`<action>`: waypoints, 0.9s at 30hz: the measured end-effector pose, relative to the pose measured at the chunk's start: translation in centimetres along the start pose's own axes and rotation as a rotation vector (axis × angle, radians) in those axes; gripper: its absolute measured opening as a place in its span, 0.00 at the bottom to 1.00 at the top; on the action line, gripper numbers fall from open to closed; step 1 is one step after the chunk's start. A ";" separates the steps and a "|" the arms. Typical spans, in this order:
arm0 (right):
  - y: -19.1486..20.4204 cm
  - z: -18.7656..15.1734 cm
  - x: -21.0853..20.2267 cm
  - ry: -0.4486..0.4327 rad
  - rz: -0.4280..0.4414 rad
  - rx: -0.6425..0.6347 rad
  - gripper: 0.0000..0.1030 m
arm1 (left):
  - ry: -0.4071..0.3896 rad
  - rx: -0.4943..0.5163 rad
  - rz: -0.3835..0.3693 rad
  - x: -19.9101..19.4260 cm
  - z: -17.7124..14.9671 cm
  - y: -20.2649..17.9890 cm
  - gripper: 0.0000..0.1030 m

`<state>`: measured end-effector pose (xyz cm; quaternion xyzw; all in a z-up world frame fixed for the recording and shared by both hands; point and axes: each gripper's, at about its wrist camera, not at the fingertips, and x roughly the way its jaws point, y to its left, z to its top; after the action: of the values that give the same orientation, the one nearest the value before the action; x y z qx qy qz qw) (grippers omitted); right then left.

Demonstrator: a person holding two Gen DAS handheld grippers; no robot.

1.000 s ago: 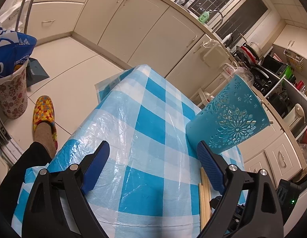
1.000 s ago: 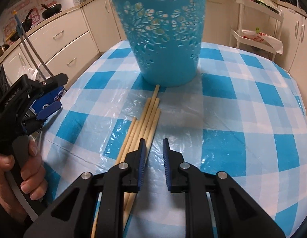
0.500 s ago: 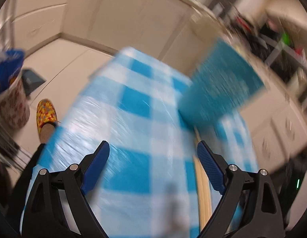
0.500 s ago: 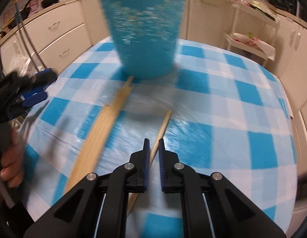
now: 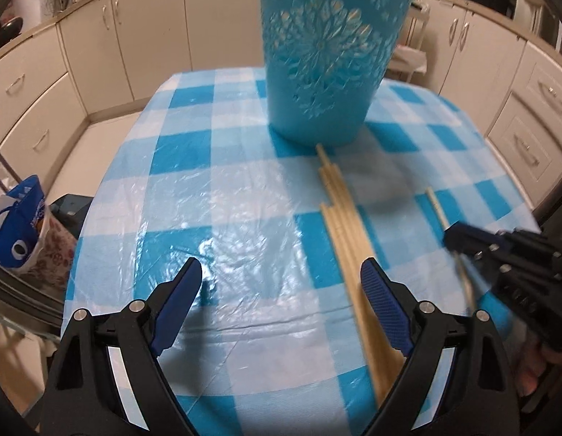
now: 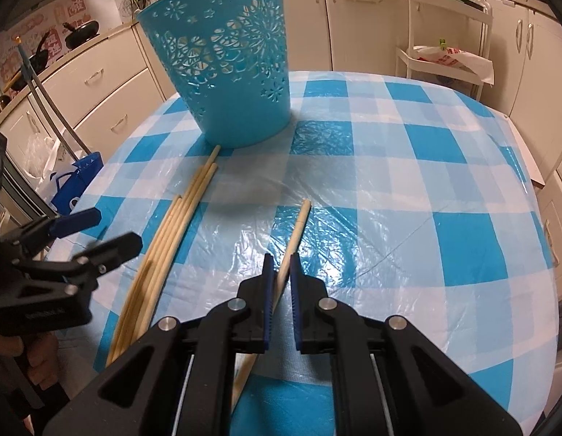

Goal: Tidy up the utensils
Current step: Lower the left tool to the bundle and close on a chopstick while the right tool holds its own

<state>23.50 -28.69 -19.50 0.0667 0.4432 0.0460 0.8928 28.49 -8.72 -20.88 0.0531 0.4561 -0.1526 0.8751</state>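
A blue perforated basket (image 5: pixel 324 65) (image 6: pixel 226 72) stands upright at the far side of the checked tablecloth (image 5: pixel 215 196) (image 6: pixel 408 181). Several wooden chopsticks (image 5: pixel 342 218) (image 6: pixel 179 225) lie in a bundle in front of it, one tip touching its base. My right gripper (image 6: pixel 280 269) (image 5: pixel 451 239) is shut on a single chopstick (image 6: pixel 299 225) (image 5: pixel 437 207), held apart to the right of the bundle. My left gripper (image 5: pixel 281 272) (image 6: pixel 106 232) hangs open above the cloth just left of the bundle, its right finger beside the sticks, nothing between the fingers.
A white trolley rack (image 6: pixel 448 36) with a plastic bag stands beyond the table at the right. A blue shopping bag (image 5: pixel 19 218) (image 6: pixel 77 178) sits on the floor to the left. Cream kitchen cabinets (image 5: pixel 99 36) surround the table, whose edges drop off close by.
My right gripper closed on one chopstick and drew it right, away from the bundle. My left gripper swung round and rolled to face the basket, staying open.
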 end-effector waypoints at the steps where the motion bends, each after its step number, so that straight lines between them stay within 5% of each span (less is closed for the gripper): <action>1: 0.0 0.0 0.0 0.000 0.000 0.000 0.09 | 0.007 0.001 0.004 0.2 -0.1 0.1 0.83; 27: -0.1 0.0 0.0 0.001 0.006 0.005 0.10 | 0.063 0.036 0.075 1.2 0.6 -0.9 0.79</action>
<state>23.54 -28.78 -19.52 0.0701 0.4437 0.0478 0.8921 29.32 -10.01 -21.51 0.0908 0.4785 -0.1260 0.8643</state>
